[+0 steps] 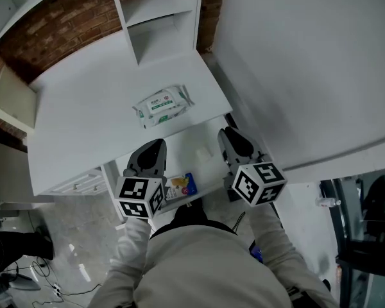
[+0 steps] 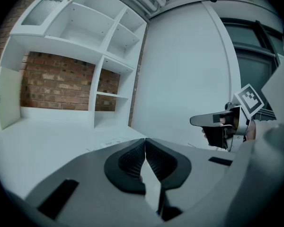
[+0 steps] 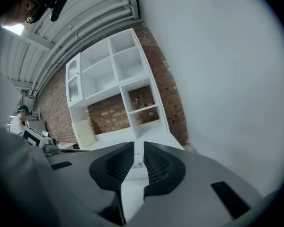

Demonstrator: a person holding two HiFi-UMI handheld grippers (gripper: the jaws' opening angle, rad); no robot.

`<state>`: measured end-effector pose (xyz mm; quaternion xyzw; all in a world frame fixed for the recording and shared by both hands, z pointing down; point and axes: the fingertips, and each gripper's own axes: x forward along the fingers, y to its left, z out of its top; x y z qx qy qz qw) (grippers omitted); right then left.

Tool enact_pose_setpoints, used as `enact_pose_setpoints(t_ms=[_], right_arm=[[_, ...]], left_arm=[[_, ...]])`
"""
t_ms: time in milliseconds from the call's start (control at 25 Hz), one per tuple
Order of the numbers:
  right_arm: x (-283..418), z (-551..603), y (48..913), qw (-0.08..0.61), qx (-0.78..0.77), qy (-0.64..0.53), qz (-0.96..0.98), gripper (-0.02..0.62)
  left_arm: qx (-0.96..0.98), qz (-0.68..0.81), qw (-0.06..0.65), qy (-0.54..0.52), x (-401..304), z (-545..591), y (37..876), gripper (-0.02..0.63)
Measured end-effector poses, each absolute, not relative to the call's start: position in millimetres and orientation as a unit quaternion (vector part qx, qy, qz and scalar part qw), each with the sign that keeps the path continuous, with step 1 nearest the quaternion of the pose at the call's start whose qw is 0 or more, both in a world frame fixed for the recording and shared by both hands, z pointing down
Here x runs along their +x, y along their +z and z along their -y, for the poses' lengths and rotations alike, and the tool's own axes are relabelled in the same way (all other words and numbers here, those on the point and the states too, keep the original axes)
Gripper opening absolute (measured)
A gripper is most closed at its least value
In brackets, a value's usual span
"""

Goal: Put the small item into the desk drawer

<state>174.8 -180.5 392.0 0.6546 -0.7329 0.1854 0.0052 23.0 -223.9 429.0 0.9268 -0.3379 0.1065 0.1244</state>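
A small colourful packet (image 1: 181, 187) lies in the open white desk drawer (image 1: 203, 151), near its front edge. My left gripper (image 1: 154, 147) hovers over the drawer's left part, just behind the packet, its jaws shut with nothing held (image 2: 145, 142). Over the drawer's right side is my right gripper (image 1: 230, 135). Its jaws stand a narrow gap apart with nothing between them (image 3: 137, 146). A pack of wet wipes (image 1: 162, 106) lies on the white desk top (image 1: 83, 120) beyond both grippers. The right gripper (image 2: 218, 123) also shows in the left gripper view.
A white shelf unit (image 1: 159, 18) stands at the back of the desk against a brick wall (image 1: 64, 24). A large white panel (image 1: 308, 76) closes off the right side. A low drawer cabinet (image 1: 77, 185) sits under the desk's left part. A person (image 3: 20, 118) is far off.
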Motion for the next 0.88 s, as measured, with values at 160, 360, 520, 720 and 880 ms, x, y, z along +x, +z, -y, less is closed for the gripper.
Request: enact_pose_setpoints(t_ms=[160, 360, 520, 720, 880], right_arm=[[173, 166, 382, -0.002, 0.665, 0.177, 0.725, 0.068], [172, 152, 364, -0.016, 0.677, 0.152, 0.720, 0.043], [170, 143, 356, -0.016, 0.685, 0.134, 0.716, 0.028], [165, 133, 352, -0.011, 0.686, 0.121, 0.717, 0.028], [157, 128, 352, -0.005, 0.684, 0.112, 0.721, 0.028]], left_arm=[[0.931, 0.329, 0.119, 0.106, 25, 222, 426, 0.020], [0.934, 0.322, 0.116, 0.101, 28, 220, 421, 0.020], [0.936, 0.316, 0.114, 0.101, 29, 219, 421, 0.020], [0.938, 0.312, 0.114, 0.097, 29, 218, 419, 0.020], [0.937, 0.315, 0.114, 0.095, 24, 218, 417, 0.020]])
